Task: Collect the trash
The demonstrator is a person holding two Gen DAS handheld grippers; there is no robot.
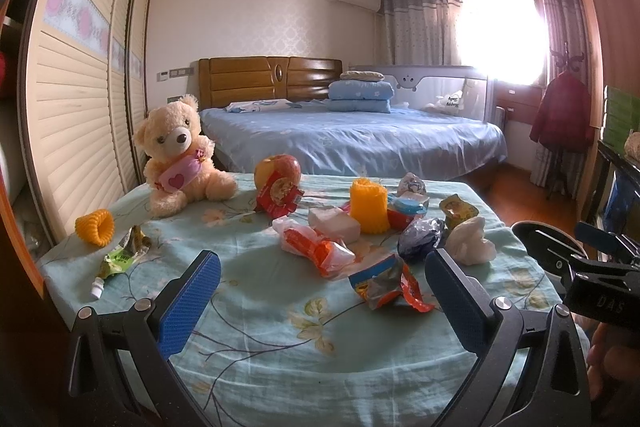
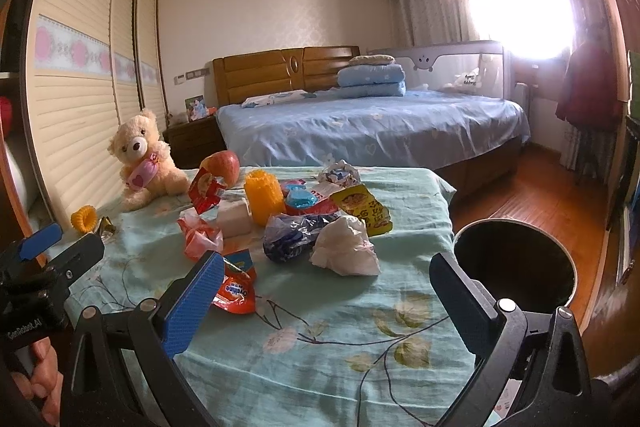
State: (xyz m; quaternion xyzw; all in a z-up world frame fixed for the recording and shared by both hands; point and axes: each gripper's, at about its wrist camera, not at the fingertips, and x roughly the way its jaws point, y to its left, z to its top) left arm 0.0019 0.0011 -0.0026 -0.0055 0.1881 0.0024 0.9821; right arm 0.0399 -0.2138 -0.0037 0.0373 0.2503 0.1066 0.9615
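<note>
Trash was piled mid-desk [image 2: 360,327] on the floral green cloth: a crumpled white tissue [image 2: 346,247], a dark blue foil wrapper [image 2: 286,241], a red Ovaltine packet [image 2: 236,287] (flattened, shiny) and a yellow snack bag [image 2: 362,209]. Both the left gripper [image 1: 320,283] and right gripper [image 2: 326,281] had fingers spread wide, holding nothing. A dark bin [image 2: 514,263] sat just beside the desk's right edge.

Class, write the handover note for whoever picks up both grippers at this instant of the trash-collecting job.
Left gripper: open, empty, above the floral cloth table.
Right gripper: open, empty; dark round bin sits at the table's right edge.
Still on the table: orange Ovaltine wrapper, crumpled white tissue, dark blue foil bag, yellow snack packet.
Nothing visibly collected. All trash remains; leave the cream teddy bear and apple.
</note>
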